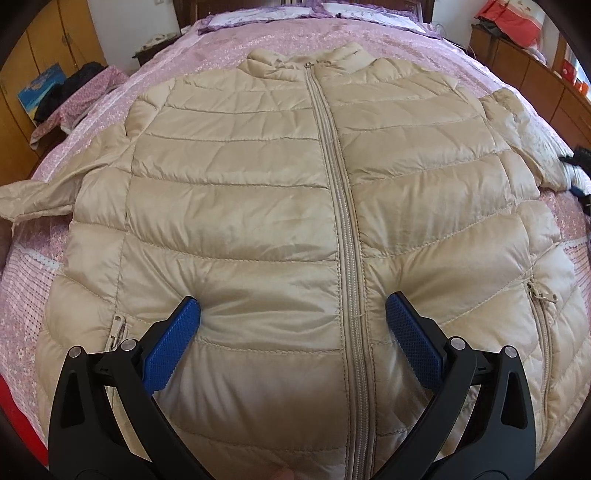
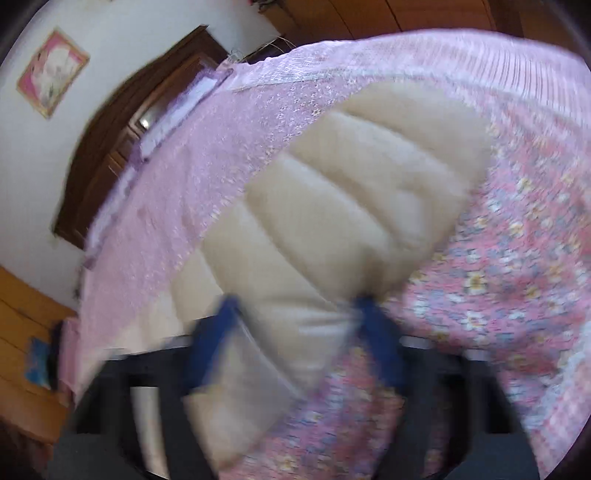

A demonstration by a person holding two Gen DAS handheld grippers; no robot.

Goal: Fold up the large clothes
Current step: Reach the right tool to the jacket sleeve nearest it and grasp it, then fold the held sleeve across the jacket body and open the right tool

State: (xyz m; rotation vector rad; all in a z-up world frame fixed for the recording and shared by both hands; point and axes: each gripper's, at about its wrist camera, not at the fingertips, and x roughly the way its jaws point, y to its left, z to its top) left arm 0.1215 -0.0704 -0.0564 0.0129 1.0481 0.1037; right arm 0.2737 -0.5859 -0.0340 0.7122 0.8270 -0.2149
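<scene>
A beige quilted puffer jacket point(image 1: 258, 206) lies front up and zipped on the pink bed, collar far, hem near. My left gripper point(image 1: 293, 306) is open, its blue pads point(image 1: 173, 343) pressing down on the lower front of the jacket on both sides of the zipper point(image 1: 341, 236). In the blurred right wrist view, my right gripper point(image 2: 295, 306) has its blue fingers on either side of the jacket's sleeve point(image 2: 332, 206), near the cuff; the jaws stand apart around it. That gripper shows at the right edge of the left wrist view point(image 1: 578, 173), by the right sleeve's end.
The pink floral bedspread point(image 1: 229, 48) covers the bed, with pillows point(image 1: 258, 14) by the wooden headboard. Dark clothes lie on a side stand point(image 1: 74, 88) at the left. Wooden cabinets point(image 1: 535, 74) line the right wall. A framed picture point(image 2: 51, 72) hangs on the wall.
</scene>
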